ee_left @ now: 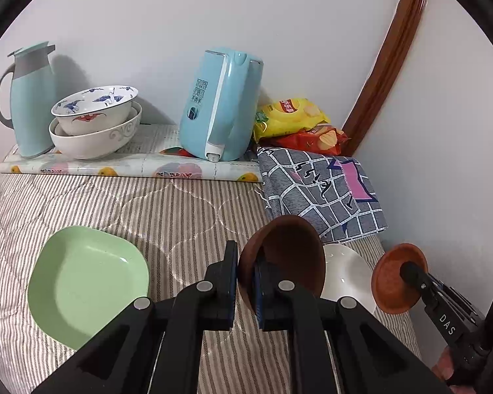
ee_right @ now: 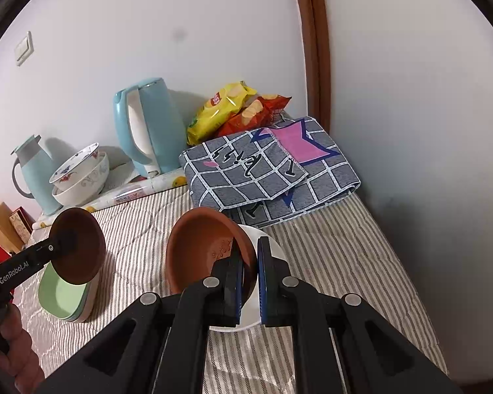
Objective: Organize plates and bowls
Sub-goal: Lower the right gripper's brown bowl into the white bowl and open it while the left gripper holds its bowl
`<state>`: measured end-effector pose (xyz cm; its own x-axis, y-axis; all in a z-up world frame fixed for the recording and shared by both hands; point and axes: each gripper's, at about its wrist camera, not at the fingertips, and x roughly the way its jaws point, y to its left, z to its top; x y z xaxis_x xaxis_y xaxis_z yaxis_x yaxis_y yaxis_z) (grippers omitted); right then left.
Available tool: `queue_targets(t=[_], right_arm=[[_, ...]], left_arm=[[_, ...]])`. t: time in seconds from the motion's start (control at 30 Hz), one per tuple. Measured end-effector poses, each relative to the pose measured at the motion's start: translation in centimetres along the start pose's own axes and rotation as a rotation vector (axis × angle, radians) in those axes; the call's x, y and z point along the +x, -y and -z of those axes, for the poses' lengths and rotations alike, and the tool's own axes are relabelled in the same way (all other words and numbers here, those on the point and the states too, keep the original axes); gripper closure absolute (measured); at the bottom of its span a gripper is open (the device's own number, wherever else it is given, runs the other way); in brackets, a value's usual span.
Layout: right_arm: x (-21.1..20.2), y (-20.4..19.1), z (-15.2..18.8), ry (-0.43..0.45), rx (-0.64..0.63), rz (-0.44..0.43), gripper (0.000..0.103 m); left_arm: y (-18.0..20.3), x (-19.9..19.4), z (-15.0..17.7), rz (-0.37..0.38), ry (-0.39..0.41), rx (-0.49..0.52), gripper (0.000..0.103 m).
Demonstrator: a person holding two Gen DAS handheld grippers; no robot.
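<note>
Far left at the back, two patterned white bowls [ee_left: 95,121] already sit nested beside the thermos jug [ee_left: 29,98]. The green plate [ee_left: 88,282] lies on the striped quilt [ee_left: 180,210]. The left gripper [ee_left: 246,282] is clenched on a dark brown bowl's [ee_left: 286,249] rim, held aloft. The right gripper [ee_right: 250,282] pinches a terracotta bowl [ee_right: 203,246] above the white plate [ee_right: 269,246]. By my reading, both brown bowls and both plates remain unsorted.

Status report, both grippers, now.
Left gripper shut on dark brown bowl. Right gripper shut on terracotta bowl, above white plate. Nothing blocking.
</note>
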<state>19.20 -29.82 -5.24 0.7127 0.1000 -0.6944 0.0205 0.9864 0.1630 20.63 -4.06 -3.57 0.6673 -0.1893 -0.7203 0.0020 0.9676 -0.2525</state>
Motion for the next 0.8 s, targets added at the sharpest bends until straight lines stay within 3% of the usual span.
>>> queue_targets(t=[0.8], right_arm=[[7.9, 0.0, 2.0, -0.185, -0.027, 0.025, 0.095]], left_arm=[[-1.0, 4.6, -0.1, -0.024, -0.059, -0.019, 0.094]])
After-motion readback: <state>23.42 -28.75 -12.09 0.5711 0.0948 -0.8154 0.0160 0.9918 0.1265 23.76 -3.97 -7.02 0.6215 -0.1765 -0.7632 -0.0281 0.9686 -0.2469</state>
